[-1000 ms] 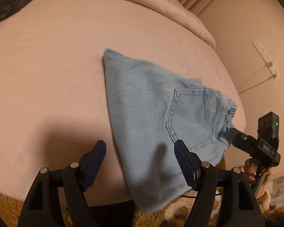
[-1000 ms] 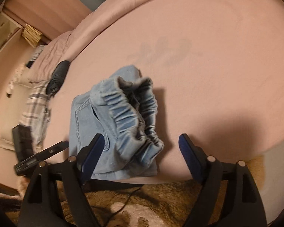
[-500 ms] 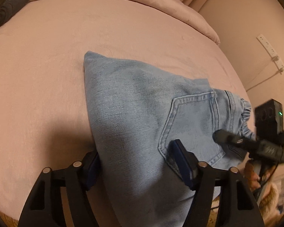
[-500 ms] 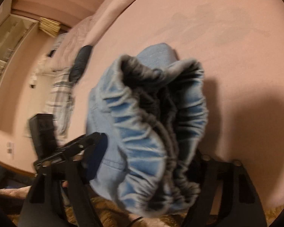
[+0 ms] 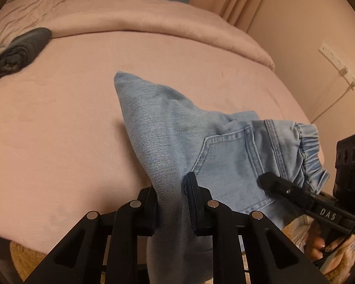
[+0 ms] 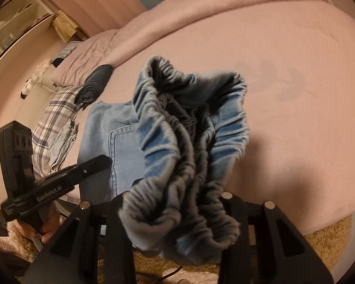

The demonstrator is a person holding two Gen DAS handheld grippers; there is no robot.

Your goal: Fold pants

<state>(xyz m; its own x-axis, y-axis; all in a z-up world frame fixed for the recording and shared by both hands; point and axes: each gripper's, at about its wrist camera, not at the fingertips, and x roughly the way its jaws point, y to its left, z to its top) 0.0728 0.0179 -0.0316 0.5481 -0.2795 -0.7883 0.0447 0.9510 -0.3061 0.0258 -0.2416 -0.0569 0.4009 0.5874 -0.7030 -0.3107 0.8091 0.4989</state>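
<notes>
The jeans [image 5: 177, 137] lie near the front edge of the bed [image 5: 59, 118], in the centre and lower right of the left wrist view, already doubled into a short bundle with a back pocket facing up. One end hangs off the bed edge at the bottom of the frame. The left gripper [image 5: 170, 203] has its jaws pinching the thick folded edge of the denim at bottom centre. The right gripper [image 6: 175, 215] has its jaws clamped on the gathered elastic waistband [image 6: 189, 142], which bunches up and fills the middle of the right wrist view, lifted off the bed.

Judging by this, the step in hand is lifting both ends of the half-folded jeans to carry one part over the other or to shift the bundle further onto the bed. The next move calls for both hands rising together, keeping the layers aligned so the pinched fold does not slip apart, then laying the cloth flat.

Further out, a dark rolled garment [image 5: 23, 49] sits at the upper left, and a plaid cloth [image 6: 56, 123] lies at the left of the right wrist view.
</notes>
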